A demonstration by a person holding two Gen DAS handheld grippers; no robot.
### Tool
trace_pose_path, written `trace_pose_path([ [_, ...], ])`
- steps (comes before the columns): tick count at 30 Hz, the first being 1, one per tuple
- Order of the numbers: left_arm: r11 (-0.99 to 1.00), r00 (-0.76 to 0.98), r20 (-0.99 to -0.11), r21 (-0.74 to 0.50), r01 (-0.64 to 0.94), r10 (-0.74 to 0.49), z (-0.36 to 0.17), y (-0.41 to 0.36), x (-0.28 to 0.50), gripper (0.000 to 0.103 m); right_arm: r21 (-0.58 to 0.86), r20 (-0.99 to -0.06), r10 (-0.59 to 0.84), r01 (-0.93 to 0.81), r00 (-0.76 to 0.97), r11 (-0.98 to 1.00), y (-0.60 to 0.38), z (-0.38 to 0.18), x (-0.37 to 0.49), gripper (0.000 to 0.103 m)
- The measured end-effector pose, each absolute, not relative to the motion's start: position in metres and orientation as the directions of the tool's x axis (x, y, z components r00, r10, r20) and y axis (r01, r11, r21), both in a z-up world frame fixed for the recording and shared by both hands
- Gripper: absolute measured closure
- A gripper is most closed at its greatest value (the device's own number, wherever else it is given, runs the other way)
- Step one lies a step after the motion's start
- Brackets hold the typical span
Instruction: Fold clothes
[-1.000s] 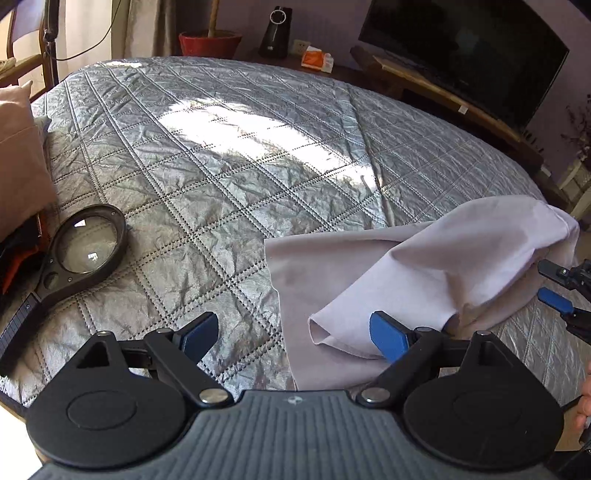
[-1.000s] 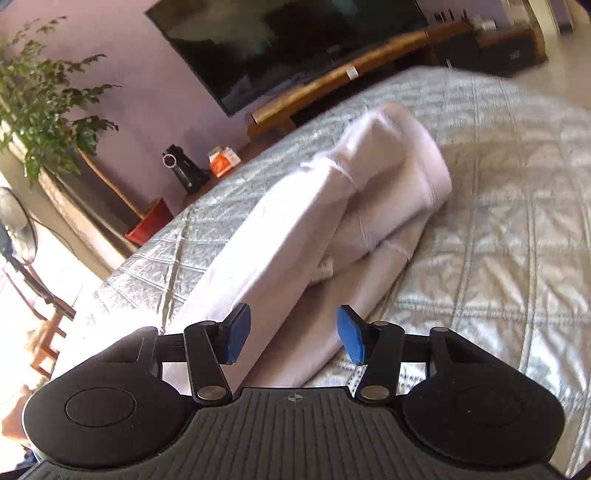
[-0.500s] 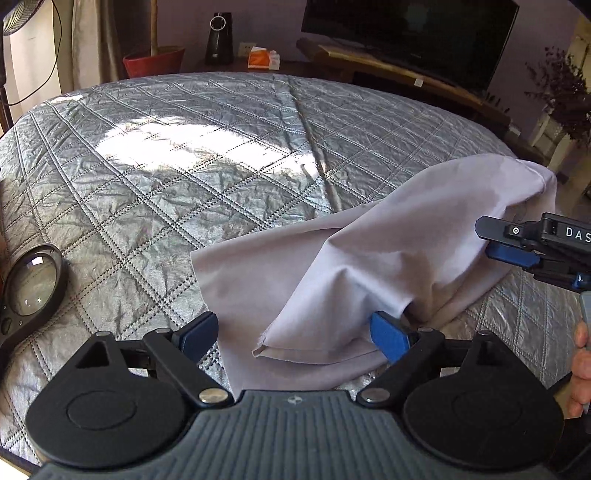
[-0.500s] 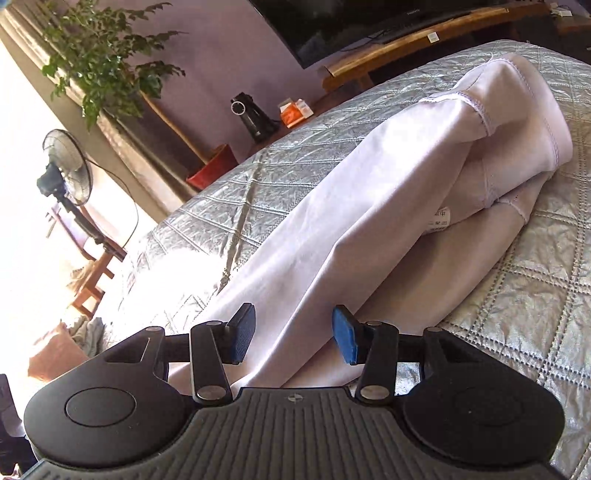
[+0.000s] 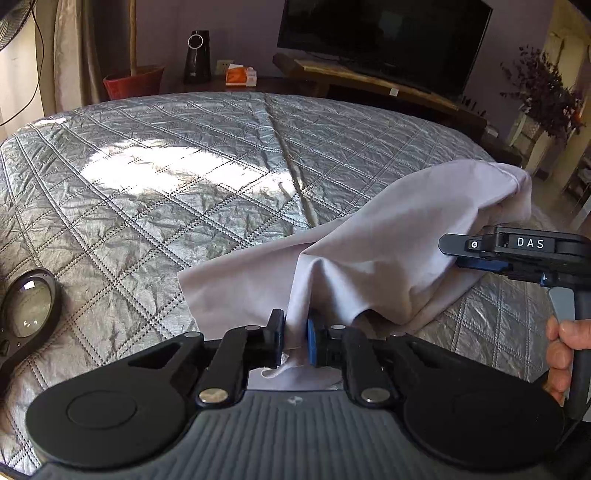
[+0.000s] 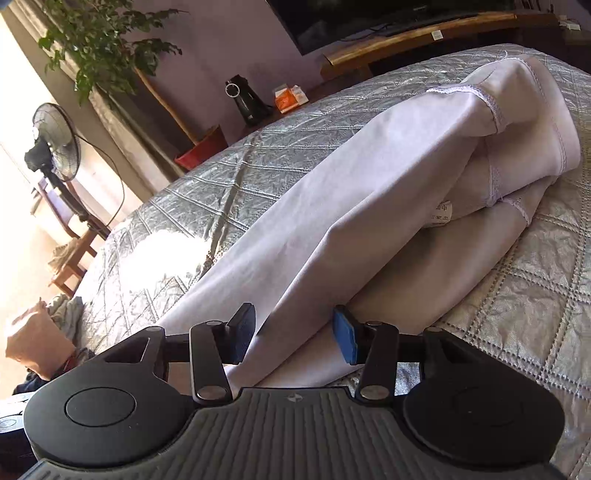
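Note:
A pale lilac garment (image 5: pixel 388 240) lies bunched on the right half of a silver quilted bed (image 5: pixel 184 184). My left gripper (image 5: pixel 295 341) is shut on the garment's near edge, and the cloth rises in a pinched ridge from its pads. In the right wrist view the garment (image 6: pixel 332 206) stretches away in a long roll, with stitched hems and a care label at its far end. My right gripper (image 6: pixel 293 334) stands open, a fold of cloth lying loosely between its fingers. In the left wrist view the right gripper (image 5: pixel 461 254) reaches in sideways at the garment's right side, held by a hand (image 5: pixel 565 343).
A black magnifying glass (image 5: pixel 27 308) lies on the bed at the left edge. Beyond the bed stand a television (image 5: pixel 384 33) on a wooden bench, a red plant pot (image 5: pixel 133 81) and a standing fan (image 6: pixel 51 136). A pillow (image 6: pixel 37 347) sits at the bed's left.
My left gripper's jaws have shut on the garment's near edge, pulling it into a ridge. The right gripper has rolled and moved along the garment, its jaws as wide as before.

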State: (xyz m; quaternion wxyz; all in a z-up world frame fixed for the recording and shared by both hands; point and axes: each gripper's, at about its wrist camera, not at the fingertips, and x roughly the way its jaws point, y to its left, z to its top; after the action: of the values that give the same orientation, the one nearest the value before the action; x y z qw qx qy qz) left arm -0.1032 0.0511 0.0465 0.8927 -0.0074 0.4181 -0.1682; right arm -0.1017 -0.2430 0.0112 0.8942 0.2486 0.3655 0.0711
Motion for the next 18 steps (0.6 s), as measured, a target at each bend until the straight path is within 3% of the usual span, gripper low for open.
trace_pose_path([
  [6, 0.953, 0.620, -0.724, -0.213, 0.215, -0.302, 0.061, 0.080, -0.099, 0.099, 0.464, -0.636, 0.296, 0.047, 0.713, 0.884, -0.241, 0.011, -0.102, 0.050],
  [9, 0.941, 0.626, -0.708, -0.309, 0.140, -0.325, 0.076, 0.106, -0.087, 0.099, 0.458, -0.640, 0.292, 0.048, 0.710, 0.887, -0.241, 0.012, -0.102, 0.050],
  [10, 0.924, 0.612, -0.705, -0.363, 0.123, -0.358, 0.081, 0.115, -0.081, 0.098, 0.460, -0.640, 0.295, 0.046, 0.710, 0.887, -0.242, 0.011, -0.103, 0.050],
  [11, 0.912, 0.596, -0.711, -0.397, 0.100, -0.374, 0.084, 0.121, -0.075, 0.090, 0.461, -0.640, 0.298, 0.044, 0.709, 0.886, -0.242, 0.011, -0.103, 0.050],
  [13, 0.932, 0.605, -0.732, -0.359, 0.051, -0.315, 0.088, 0.125, -0.072, 0.077, 0.487, -0.632, 0.314, 0.048, 0.709, 0.872, -0.245, 0.010, -0.103, 0.048],
  [15, 0.947, 0.610, -0.750, -0.321, 0.003, -0.256, 0.093, 0.128, -0.070, 0.076, 0.528, -0.619, 0.336, 0.060, 0.710, 0.847, -0.250, 0.009, -0.102, 0.044],
  [18, 0.950, 0.613, -0.736, -0.303, 0.081, -0.287, 0.096, 0.110, -0.083, 0.075, 0.609, -0.592, 0.366, 0.101, 0.717, 0.787, -0.261, 0.005, -0.102, 0.042],
])
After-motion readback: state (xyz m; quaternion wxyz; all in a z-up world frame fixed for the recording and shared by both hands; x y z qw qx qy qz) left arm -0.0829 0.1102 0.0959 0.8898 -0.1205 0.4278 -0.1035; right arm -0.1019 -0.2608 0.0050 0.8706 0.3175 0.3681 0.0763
